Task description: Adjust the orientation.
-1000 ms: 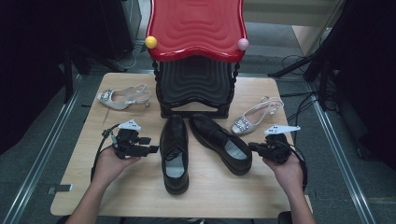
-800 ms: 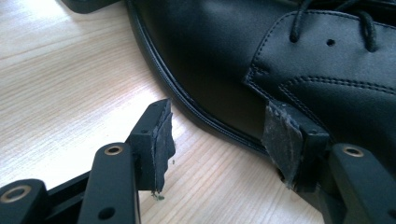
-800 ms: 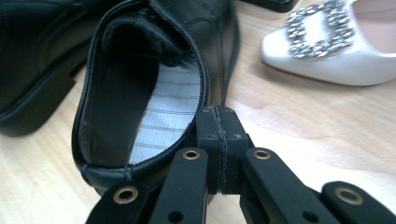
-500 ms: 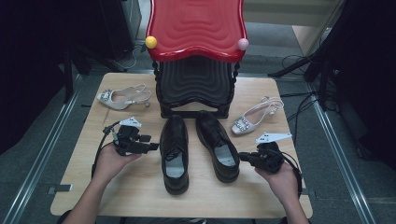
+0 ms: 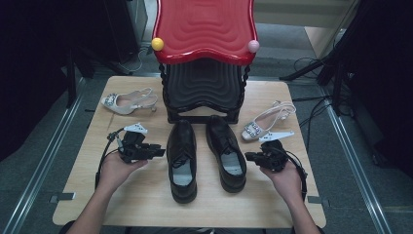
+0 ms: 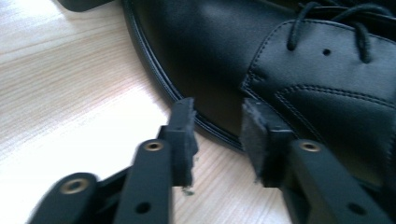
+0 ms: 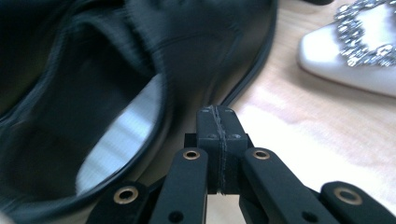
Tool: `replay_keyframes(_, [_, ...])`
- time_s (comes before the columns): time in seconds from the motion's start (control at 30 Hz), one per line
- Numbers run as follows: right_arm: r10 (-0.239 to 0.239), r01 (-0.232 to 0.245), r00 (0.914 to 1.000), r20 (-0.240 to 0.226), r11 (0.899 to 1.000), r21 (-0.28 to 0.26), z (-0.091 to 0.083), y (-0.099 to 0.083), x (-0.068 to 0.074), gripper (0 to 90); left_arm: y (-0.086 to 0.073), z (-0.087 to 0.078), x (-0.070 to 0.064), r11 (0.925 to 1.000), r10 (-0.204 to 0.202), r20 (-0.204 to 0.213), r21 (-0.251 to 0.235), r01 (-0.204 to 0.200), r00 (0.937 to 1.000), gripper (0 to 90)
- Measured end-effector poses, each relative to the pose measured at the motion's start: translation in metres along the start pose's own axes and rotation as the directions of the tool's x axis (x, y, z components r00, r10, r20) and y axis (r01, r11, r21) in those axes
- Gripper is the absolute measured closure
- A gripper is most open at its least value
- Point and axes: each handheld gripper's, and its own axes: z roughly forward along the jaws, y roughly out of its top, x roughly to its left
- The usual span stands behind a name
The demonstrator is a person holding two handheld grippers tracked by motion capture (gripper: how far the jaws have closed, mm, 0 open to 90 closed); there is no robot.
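Two black lace-up shoes stand side by side, toes toward the stool: the left shoe (image 5: 182, 158) (image 6: 303, 70) and the right shoe (image 5: 225, 152) (image 7: 93, 93). My left gripper (image 5: 159, 152) (image 6: 217, 121) is open by a narrow gap, its tips close to the left shoe's outer welt with nothing held. My right gripper (image 5: 249, 156) (image 7: 218, 121) is shut on nothing, its tip right beside the right shoe's outer side near the heel opening; I cannot tell whether it touches.
A stool with a red wavy top (image 5: 204, 29) and black lower tier (image 5: 204, 85) stands at the back of the wooden table (image 5: 146, 204). One silver jewelled slingback (image 5: 127, 101) lies back left, another (image 5: 265, 122) (image 7: 355, 51) just beyond my right gripper.
The right shoe has swung from a diagonal to parallel with the left shoe, as my shut right gripper moved leftward against its heel side. My left gripper has hardly moved.
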Motion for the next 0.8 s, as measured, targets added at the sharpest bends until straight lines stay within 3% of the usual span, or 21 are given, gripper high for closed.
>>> replay_keyframes(0.1, [0.004, -0.004, 1.0000, 0.001, 1.000, 0.009, 0.007, 0.005, -0.005, 90.0, 0.001, -0.002, -0.004, 1.0000, -0.008, 0.000, -0.002, 0.008, 1.0000, 84.6])
replay_keyframes(0.17, [0.000, 0.000, 1.0000, 0.002, 1.000, 0.021, 0.013, 0.007, -0.007, 90.0, 0.001, -0.003, -0.007, 0.9999, -0.003, 0.003, -0.012, 0.003, 1.0000, 89.0])
replay_keyframes(0.27, [-0.003, 0.004, 0.9998, -0.018, 0.999, 0.040, 0.021, 0.010, -0.008, 90.0, -0.001, -0.001, -0.008, 1.0000, 0.004, -0.004, 0.004, -0.004, 1.0000, 90.0])
replay_keyframes(0.43, [-0.010, 0.010, 0.9999, -0.006, 0.998, 0.056, 0.025, 0.014, -0.005, 90.0, -0.006, 0.004, -0.007, 0.9997, -0.006, -0.013, 0.022, 0.007, 0.9999, 89.9])
replay_keyframes(0.6, [-0.029, 0.033, 0.9978, -0.060, 0.997, 0.066, 0.032, 0.017, 0.001, 90.0, -0.008, 0.008, -0.008, 0.9995, -0.007, -0.016, 0.031, 0.008, 0.9998, 89.2])
replay_keyframes(0.8, [-0.047, 0.053, 0.9954, -0.084, 0.996, 0.071, 0.039, 0.022, 0.010, 90.0, -0.011, 0.015, -0.013, 0.9990, -0.001, -0.009, 0.044, 0.001, 1.0000, 88.7])
